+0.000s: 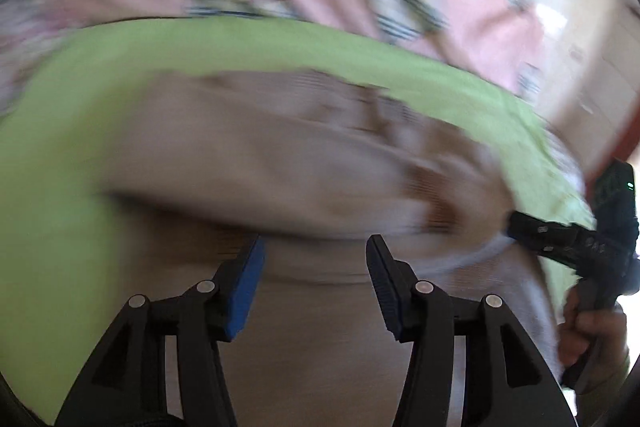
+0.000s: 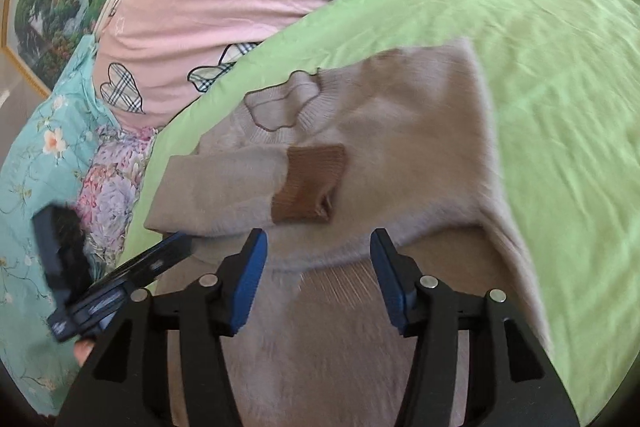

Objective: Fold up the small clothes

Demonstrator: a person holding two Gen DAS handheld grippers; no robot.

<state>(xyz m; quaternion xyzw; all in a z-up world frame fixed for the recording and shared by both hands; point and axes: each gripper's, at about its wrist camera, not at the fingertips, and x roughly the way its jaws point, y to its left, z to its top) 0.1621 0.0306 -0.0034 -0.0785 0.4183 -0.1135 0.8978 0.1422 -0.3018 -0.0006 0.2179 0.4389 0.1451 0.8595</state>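
A beige sweater (image 2: pixel 400 131) lies on the green sheet (image 2: pixel 560 67) of the bed, one sleeve folded across its chest, brown cuff (image 2: pixel 310 183) uppermost. It looks soft, light and floppy, best taken by hem corners or shoulder edges. The right gripper (image 2: pixel 318 259) hovers low over the hem, jaws wide open and holding nothing. The left gripper (image 1: pixel 316 259) does likewise, though its view is blurred.
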